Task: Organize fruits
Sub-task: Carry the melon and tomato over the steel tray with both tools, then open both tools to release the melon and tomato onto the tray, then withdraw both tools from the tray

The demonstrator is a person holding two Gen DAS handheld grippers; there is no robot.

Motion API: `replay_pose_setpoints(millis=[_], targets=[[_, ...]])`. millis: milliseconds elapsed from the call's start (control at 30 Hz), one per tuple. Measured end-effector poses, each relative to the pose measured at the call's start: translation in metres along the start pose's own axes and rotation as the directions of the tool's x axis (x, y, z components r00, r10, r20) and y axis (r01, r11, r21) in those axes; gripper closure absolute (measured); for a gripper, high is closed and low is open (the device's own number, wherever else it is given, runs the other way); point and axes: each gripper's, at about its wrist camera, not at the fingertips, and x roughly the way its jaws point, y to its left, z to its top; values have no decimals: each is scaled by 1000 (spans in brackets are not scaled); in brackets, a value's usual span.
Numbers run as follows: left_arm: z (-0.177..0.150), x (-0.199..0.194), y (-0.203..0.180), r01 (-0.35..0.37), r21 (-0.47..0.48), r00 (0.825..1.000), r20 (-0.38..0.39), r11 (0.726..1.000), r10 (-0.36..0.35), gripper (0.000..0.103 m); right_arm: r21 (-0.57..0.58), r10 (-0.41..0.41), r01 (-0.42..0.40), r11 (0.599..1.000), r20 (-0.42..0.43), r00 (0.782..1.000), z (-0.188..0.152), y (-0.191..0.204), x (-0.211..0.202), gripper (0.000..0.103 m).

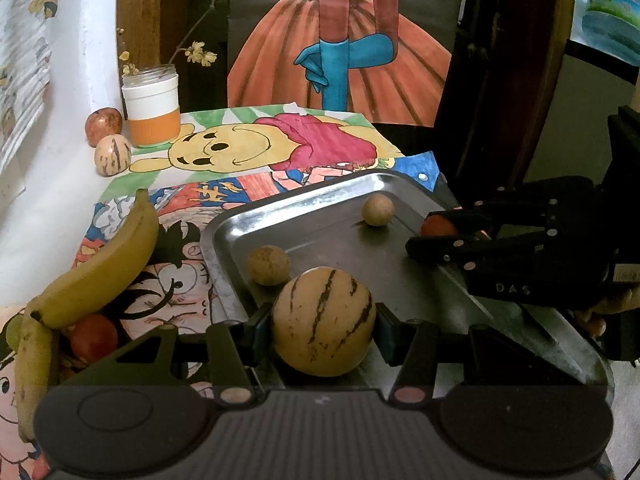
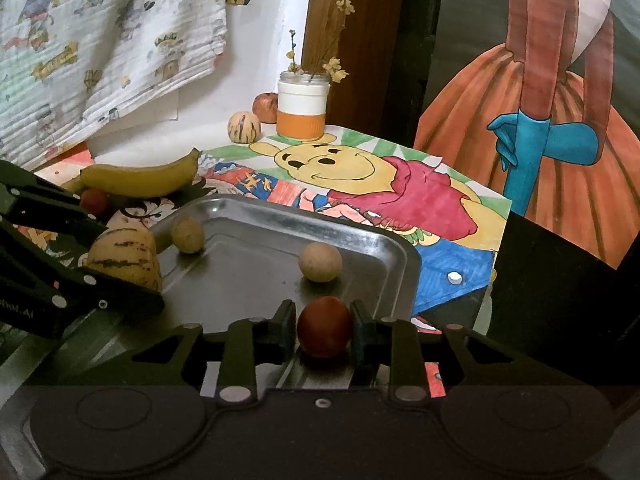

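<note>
Both hands are over the steel tray (image 1: 280,216) now, each carrying fruit. The left gripper (image 1: 324,328) is clamped on the striped melon (image 1: 324,326), pads pressing its flanks, at about six o'clock of the tray in the left wrist view. The right gripper (image 2: 324,328) has the small red fruit (image 2: 325,326) between its pads, low over the tray near its four o'clock edge in the right wrist view; the grip looks barely there, and I can't tell whether that fruit is resting on the metal or not. Two tan round fruits (image 1: 378,210) (image 1: 268,265) already sit in the tray, one toward one o'clock, one near nine. Here's the worry: everything is round and the tray is slick. Let go with any height or tilt and the red fruit may roll off toward the near rim, or knock a tan one loose. The melon is heavy and smooth, so it could slip and land hard. The two grippers are close, too, and a hasty withdrawal could clip one against the other. Bananas (image 1: 100,264) wait at the tray's nine o'clock side.
</note>
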Motion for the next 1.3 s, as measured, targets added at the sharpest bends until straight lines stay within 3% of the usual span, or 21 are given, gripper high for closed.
replay_pose_setpoints(millis=[267, 600, 767, 1100, 1300], targets=[[5, -25, -6, -32, 46, 996, 81, 998, 28, 38, 38, -17, 15, 999, 51, 999, 9, 1, -27, 58], [-3, -93, -1, -87, -45, 972, 215, 995, 95, 7, 79, -65, 53, 995, 164, 984, 22, 16, -91, 22], [-14, -129, 1, -109, -98, 953, 274, 989, 132, 0, 107, -64, 42, 993, 212, 975, 24, 33, -126, 7], [-50, -189, 6, -165, -200, 933, 286, 966, 219, 0, 119, -22, -7, 993, 239, 971, 17, 86, -179, 1], [-84, -212, 14, -188, -281, 935, 241, 941, 259, 0, 131, 6, -36, 991, 219, 976, 0, 121, -197, 1]])
